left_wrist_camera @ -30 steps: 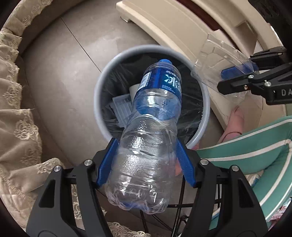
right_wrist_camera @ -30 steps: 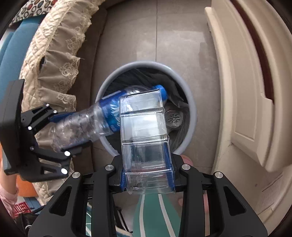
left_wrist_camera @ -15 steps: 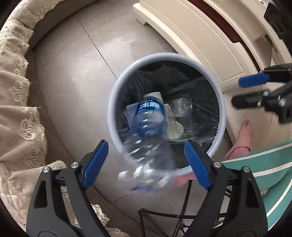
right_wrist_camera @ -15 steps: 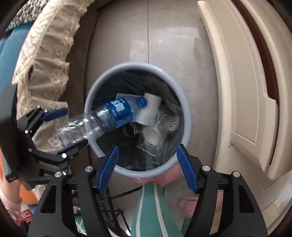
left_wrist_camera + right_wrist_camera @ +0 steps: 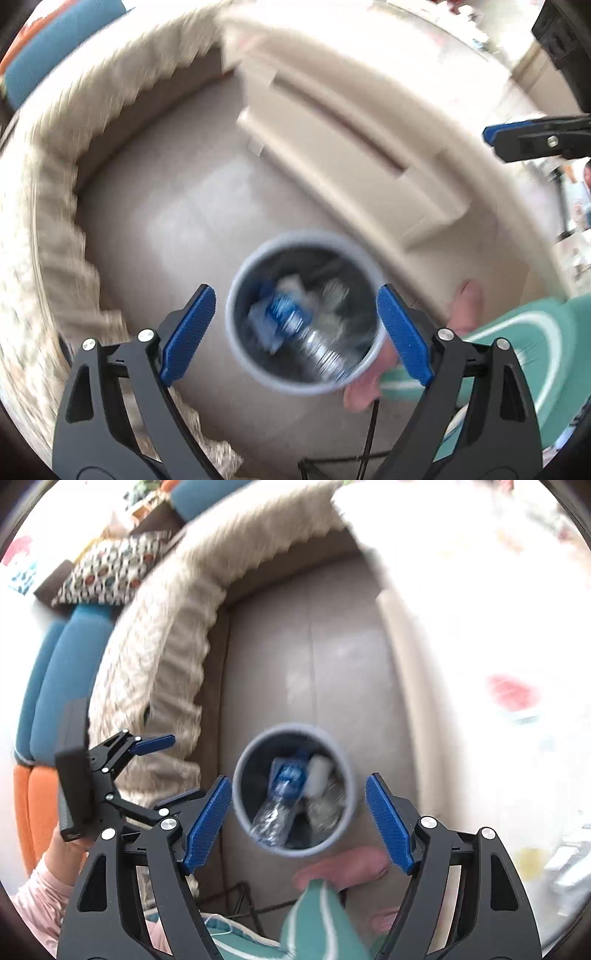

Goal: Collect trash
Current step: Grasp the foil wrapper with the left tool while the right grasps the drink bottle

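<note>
Both tools, left [image 5: 295, 328] and right [image 5: 299, 819], have just been opening and stand empty above the bin [image 5: 236, 288], because the bottle [image 5: 284, 786] now lies inside it.

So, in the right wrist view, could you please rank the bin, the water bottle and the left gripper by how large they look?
1. Left gripper and bin: they look about alike, and the gripper is nearer the camera, so I would not rank them.
2. Water bottle: clearly smallest, lying inside the bin.
</note>
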`<act>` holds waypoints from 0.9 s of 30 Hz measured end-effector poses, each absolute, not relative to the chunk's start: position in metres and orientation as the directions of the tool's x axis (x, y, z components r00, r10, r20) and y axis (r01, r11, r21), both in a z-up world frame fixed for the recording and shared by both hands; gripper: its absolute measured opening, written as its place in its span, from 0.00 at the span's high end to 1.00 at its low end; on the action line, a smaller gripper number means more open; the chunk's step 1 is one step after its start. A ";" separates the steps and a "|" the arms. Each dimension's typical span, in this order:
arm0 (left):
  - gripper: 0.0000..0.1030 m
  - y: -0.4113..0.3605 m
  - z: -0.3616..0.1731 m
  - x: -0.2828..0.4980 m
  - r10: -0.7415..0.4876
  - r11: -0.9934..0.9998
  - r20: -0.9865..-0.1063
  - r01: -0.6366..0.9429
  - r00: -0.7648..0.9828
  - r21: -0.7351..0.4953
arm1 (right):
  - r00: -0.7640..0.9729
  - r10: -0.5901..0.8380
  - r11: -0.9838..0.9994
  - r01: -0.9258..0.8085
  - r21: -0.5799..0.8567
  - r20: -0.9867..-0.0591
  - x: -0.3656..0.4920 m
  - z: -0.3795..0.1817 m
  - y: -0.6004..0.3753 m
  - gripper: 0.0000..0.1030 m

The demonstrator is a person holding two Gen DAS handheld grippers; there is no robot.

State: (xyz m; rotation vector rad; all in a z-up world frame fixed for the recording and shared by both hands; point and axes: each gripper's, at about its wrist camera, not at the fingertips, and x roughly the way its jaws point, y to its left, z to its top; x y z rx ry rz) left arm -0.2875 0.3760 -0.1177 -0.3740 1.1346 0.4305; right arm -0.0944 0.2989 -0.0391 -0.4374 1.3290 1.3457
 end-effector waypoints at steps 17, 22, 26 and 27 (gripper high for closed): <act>0.07 0.224 -0.052 -0.039 -0.064 0.989 -0.877 -0.089 0.477 -0.121 | 0.057 0.445 0.754 -0.563 0.339 -0.894 0.106 -0.008 0.025 0.15; 0.07 0.200 -0.073 -0.005 -0.090 0.988 -0.899 -0.075 0.429 -0.134 | 0.038 0.457 0.790 -0.478 0.385 -0.889 0.135 -0.031 0.000 0.15; 0.07 0.187 -0.087 0.014 -0.088 0.991 -0.904 -0.057 0.417 -0.123 | 0.027 0.443 0.801 -0.460 0.382 -0.896 0.150 -0.051 -0.005 0.15; 0.07 0.186 -0.089 0.016 -0.089 0.991 -0.904 -0.050 0.418 -0.120 | 0.025 0.443 0.804 -0.453 0.385 -0.896 0.155 -0.056 -0.005 0.15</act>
